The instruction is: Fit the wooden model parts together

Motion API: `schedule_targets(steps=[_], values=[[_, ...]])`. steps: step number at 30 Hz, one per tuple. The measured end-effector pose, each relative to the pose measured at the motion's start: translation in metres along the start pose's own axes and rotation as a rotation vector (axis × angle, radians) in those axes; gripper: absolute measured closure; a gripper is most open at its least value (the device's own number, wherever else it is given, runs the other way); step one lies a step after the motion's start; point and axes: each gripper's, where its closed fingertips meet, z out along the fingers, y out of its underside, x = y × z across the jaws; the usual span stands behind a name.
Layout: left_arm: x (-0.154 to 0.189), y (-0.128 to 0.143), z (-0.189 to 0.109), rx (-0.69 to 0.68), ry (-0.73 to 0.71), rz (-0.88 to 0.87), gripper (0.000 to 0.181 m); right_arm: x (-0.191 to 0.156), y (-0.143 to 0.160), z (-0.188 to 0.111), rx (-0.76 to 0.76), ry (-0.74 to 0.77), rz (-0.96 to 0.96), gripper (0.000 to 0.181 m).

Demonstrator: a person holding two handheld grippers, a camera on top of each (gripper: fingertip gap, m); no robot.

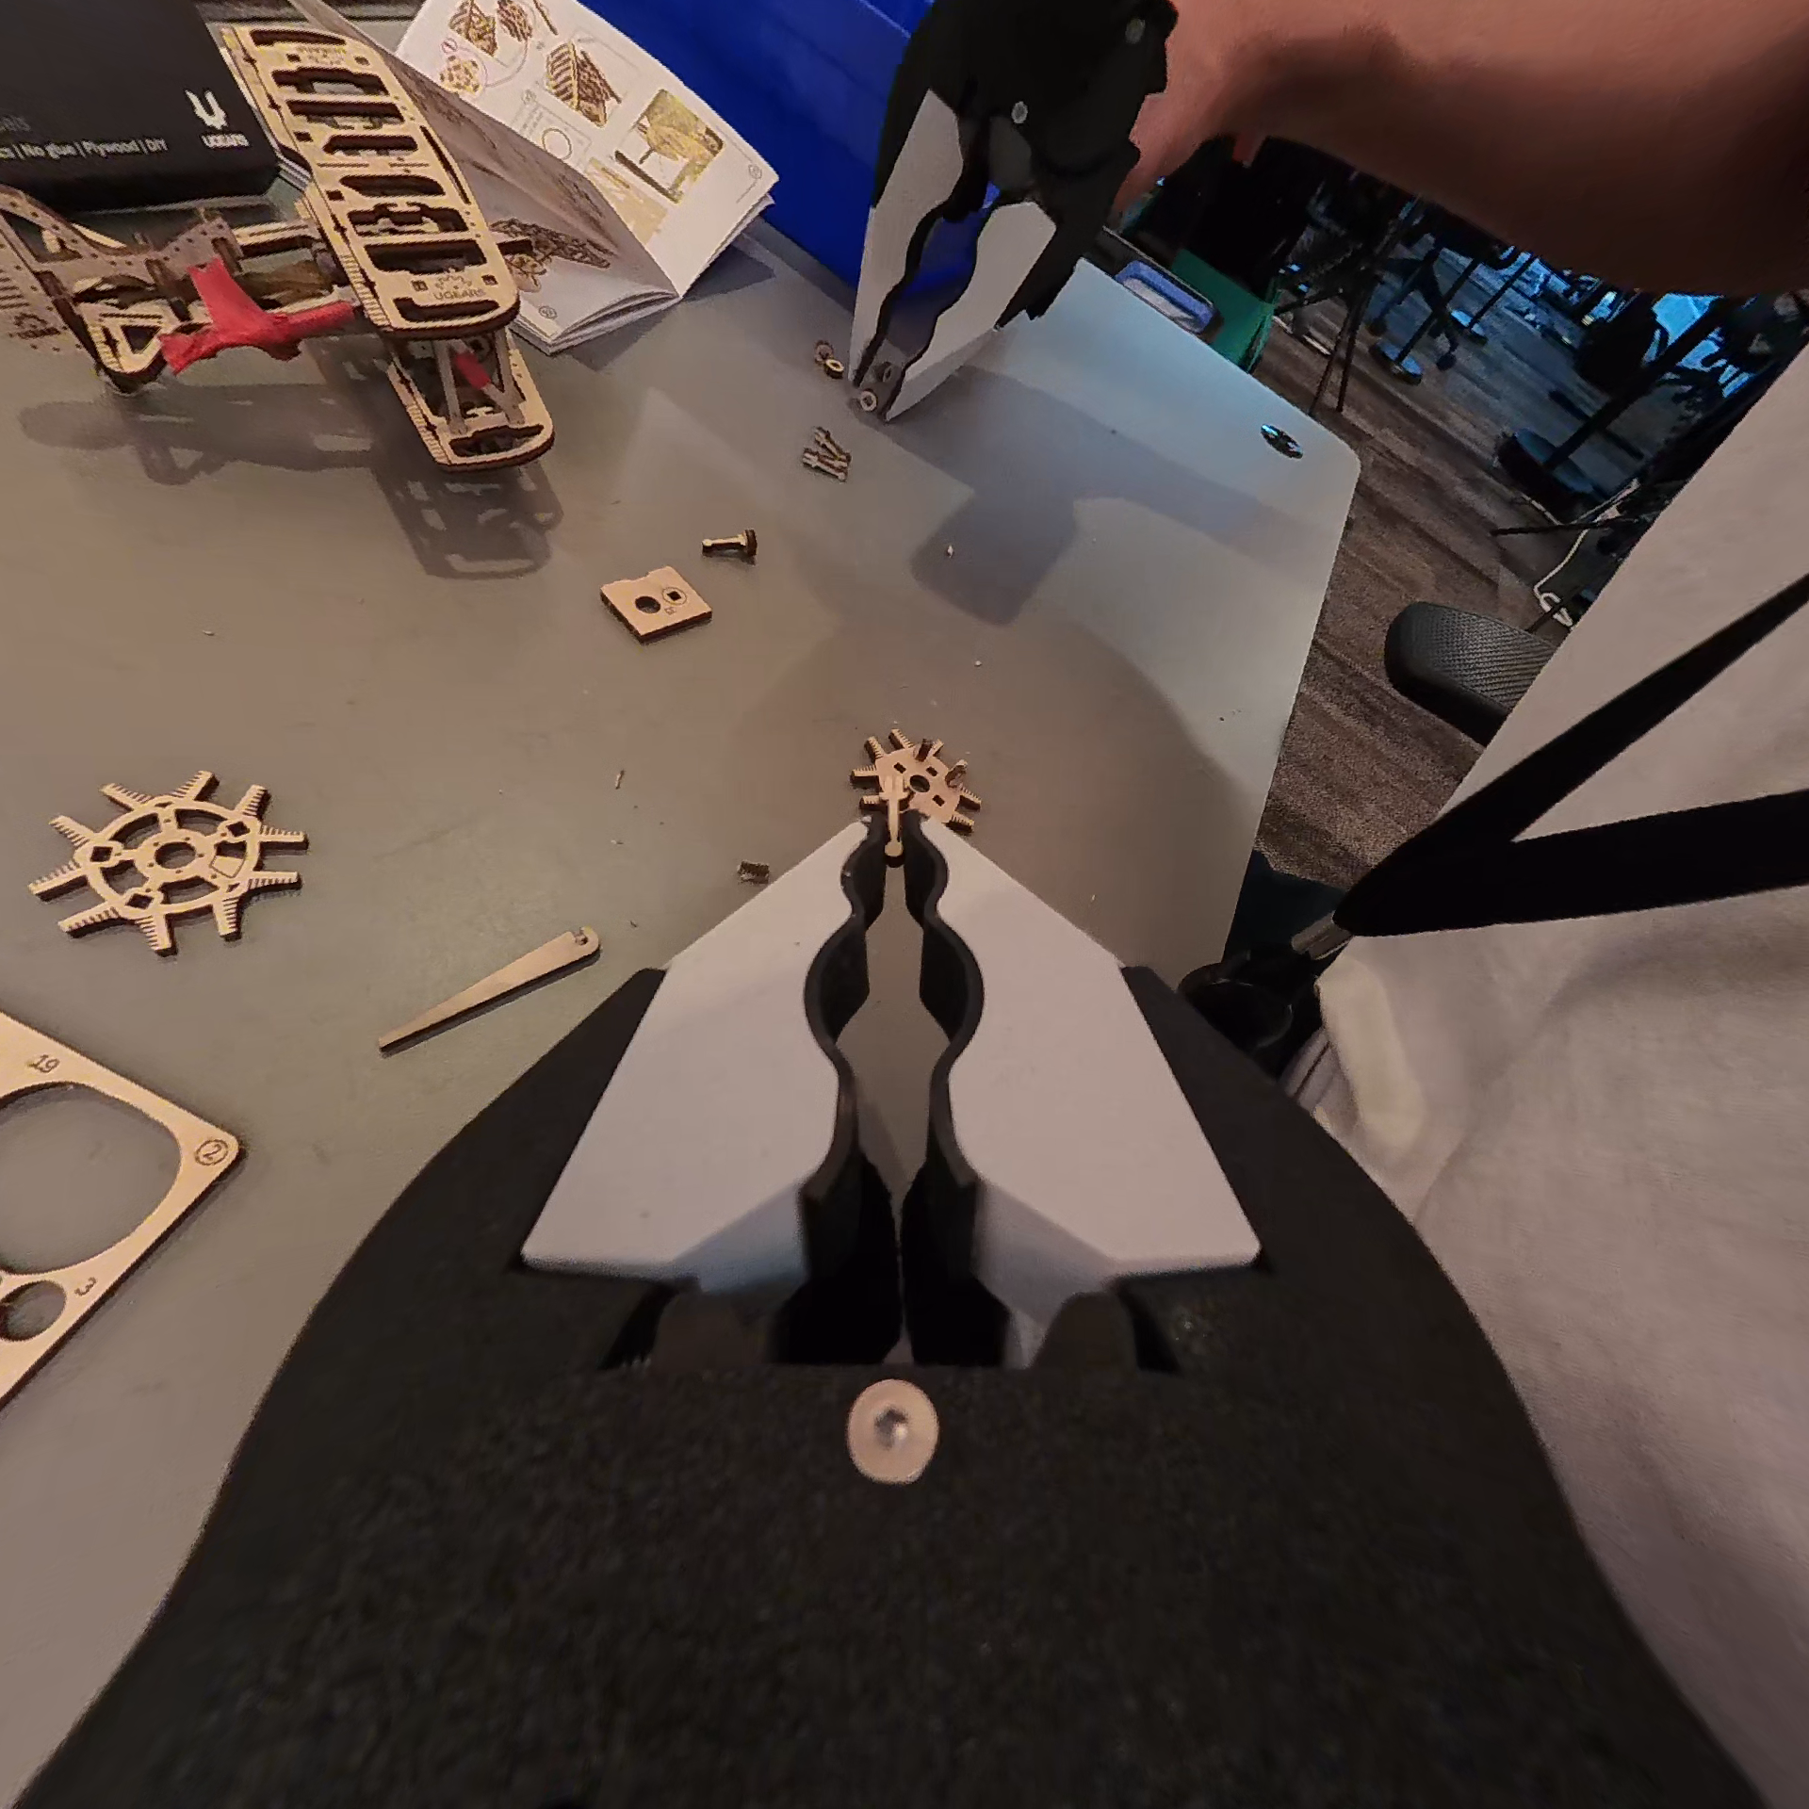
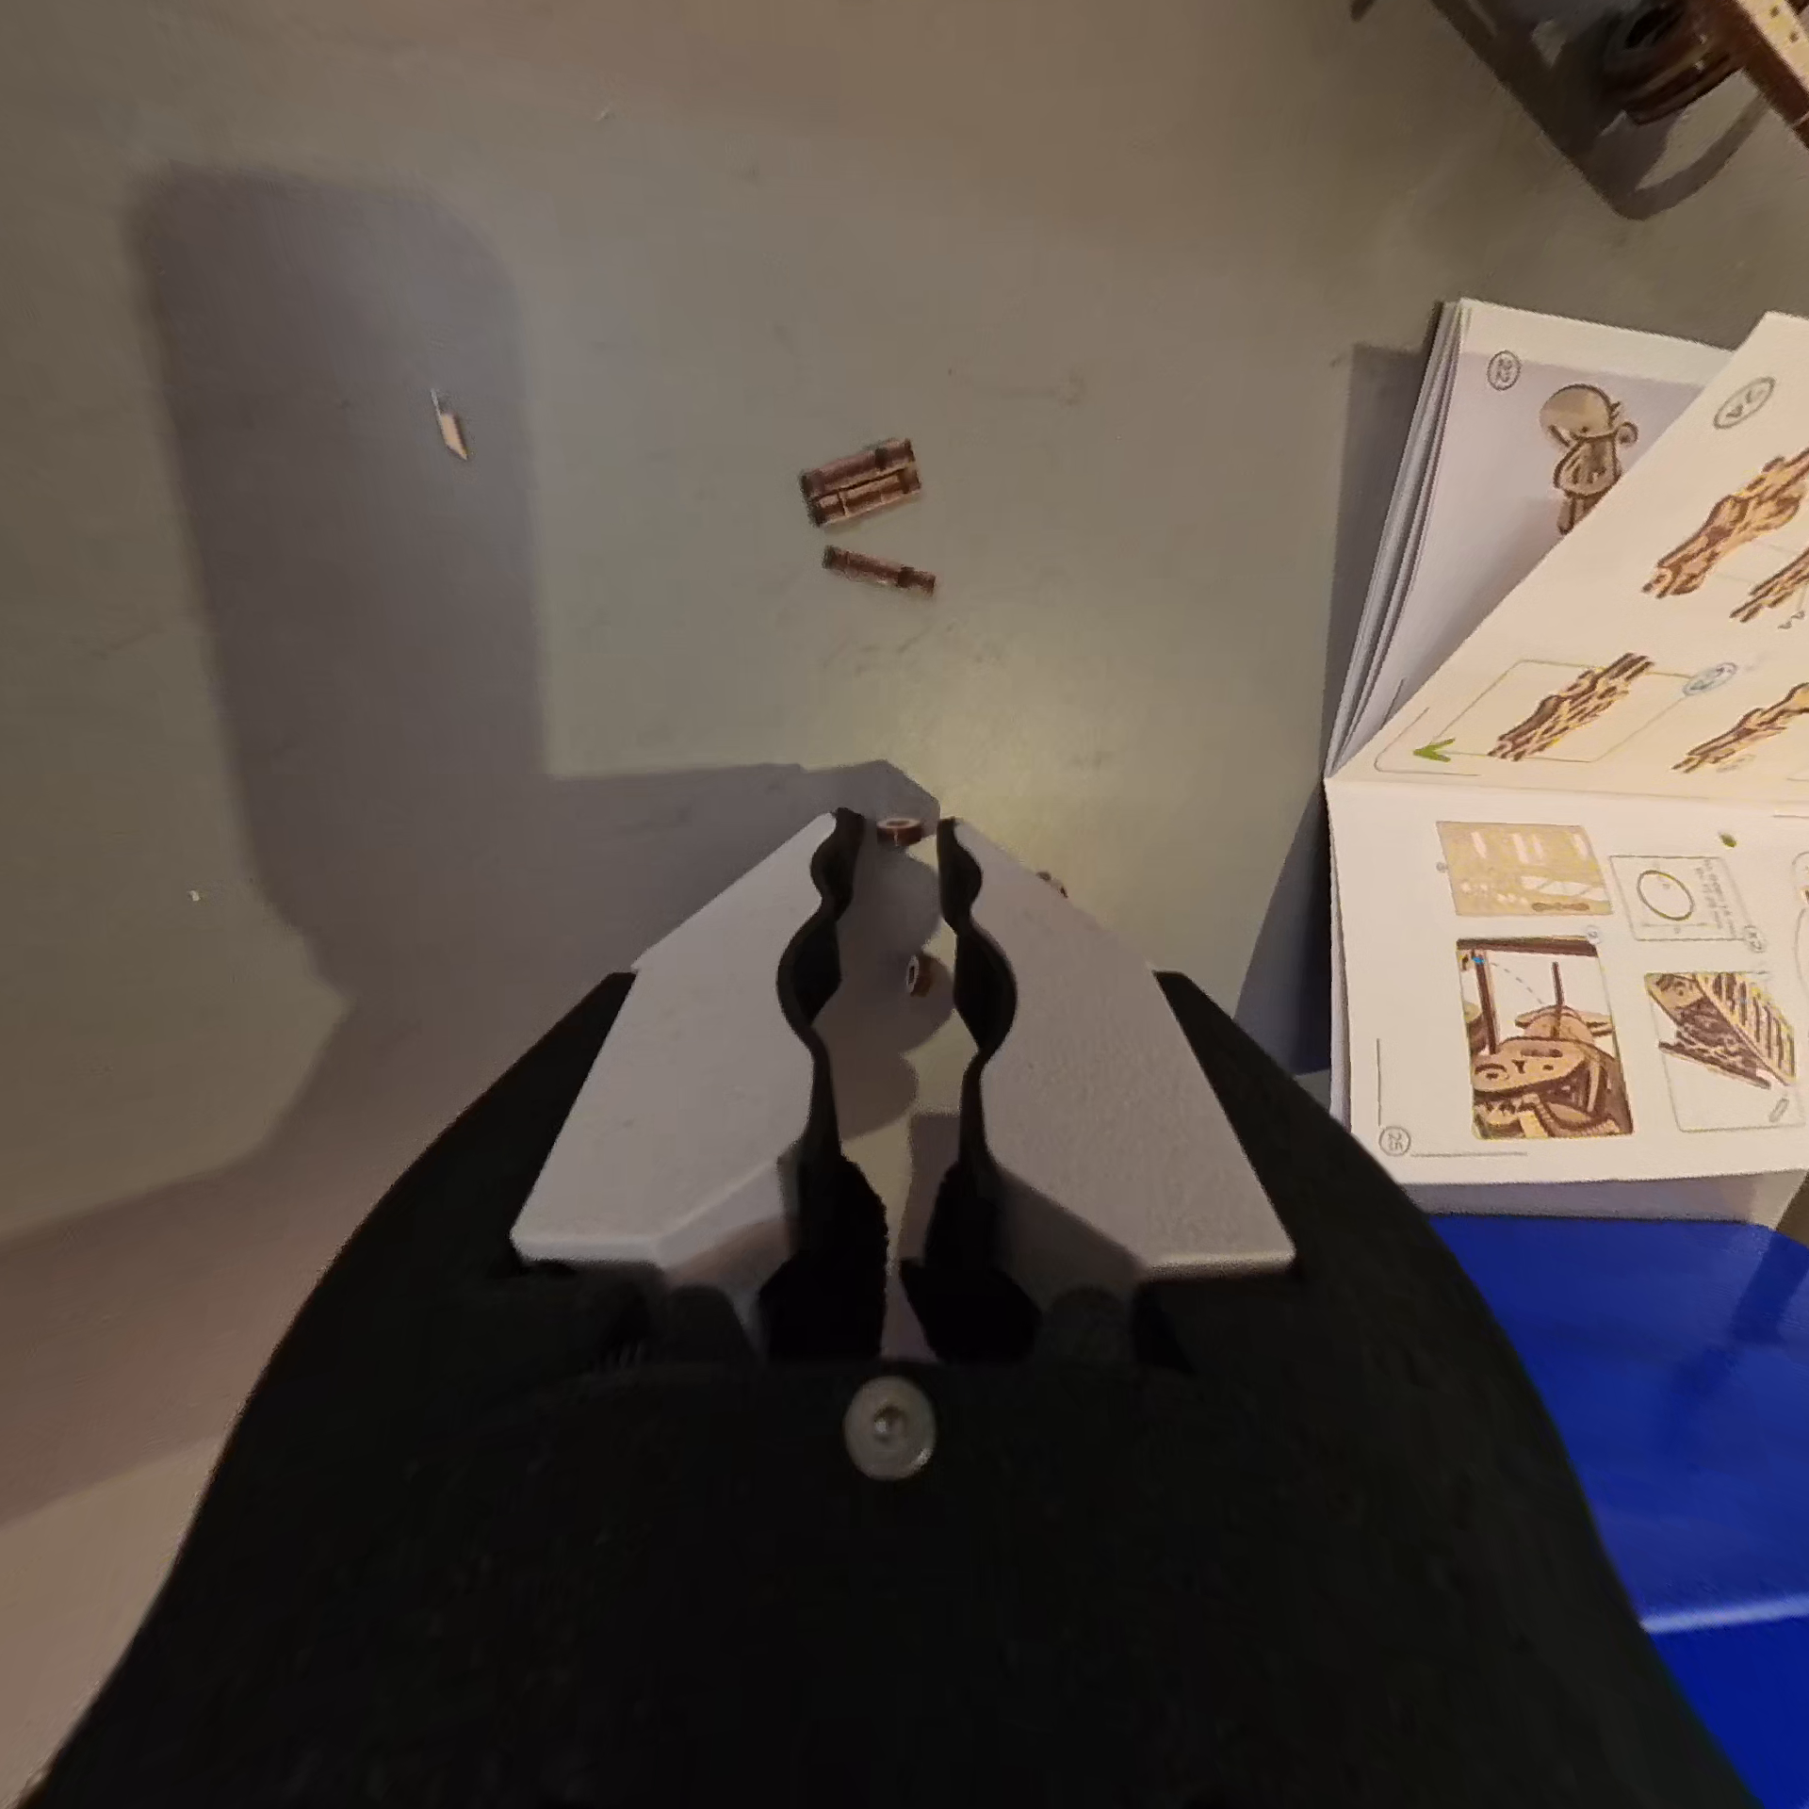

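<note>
My left gripper (image 1: 896,830) is shut on a thin wooden pin (image 1: 896,827) at its tips, right at the near edge of a small spiked wooden hub (image 1: 918,783) lying on the grey table (image 1: 440,685). My right gripper (image 1: 874,385) stands tips-down at the far side of the table, held by a hand. In the right wrist view, the right gripper (image 2: 893,827) is slightly open with a small wooden ring (image 2: 899,830) between its tips, not clearly pinched. A second ring (image 2: 920,974) lies on the table under the fingers.
A wooden biplane model (image 1: 323,245), black box (image 1: 117,98) and open instruction booklet (image 1: 607,147) sit far left. A large spiked wheel (image 1: 171,861), tapered stick (image 1: 489,989), square plate (image 1: 654,607), loose pegs (image 1: 827,455) and cut sheet (image 1: 98,1175) lie about. Blue bin (image 2: 1615,1419) beside the booklet (image 2: 1566,783). The grippers' ends are close to 30 cm from one another.
</note>
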Motion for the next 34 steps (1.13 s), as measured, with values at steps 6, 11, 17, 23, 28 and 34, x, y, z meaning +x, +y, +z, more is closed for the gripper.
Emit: schedule_targets(steps=[6,11,17,23,28,34], values=[[-0.001,-0.001,-0.002,0.006,-0.008,0.001,0.181,0.000,-0.001,0.001,0.000,-0.028,0.016,0.174],[-0.001,-0.005,-0.003,0.026,-0.007,-0.001,0.181,0.002,-0.014,-0.004,0.084,0.002,0.122,0.174],[0.006,-0.041,-0.008,0.256,0.050,-0.138,0.181,-0.010,-0.182,-0.091,1.021,-0.148,0.588,0.174],[0.015,-0.079,-0.019,0.518,0.116,-0.265,0.181,-0.024,-0.272,-0.134,1.710,-0.391,1.002,0.175],[0.026,-0.101,-0.025,0.620,0.223,-0.335,0.181,-0.035,-0.294,-0.130,1.822,-0.535,1.059,0.175],[0.030,-0.102,-0.029,0.620,0.213,-0.326,0.181,-0.041,-0.302,-0.136,1.915,-0.639,1.090,0.174]])
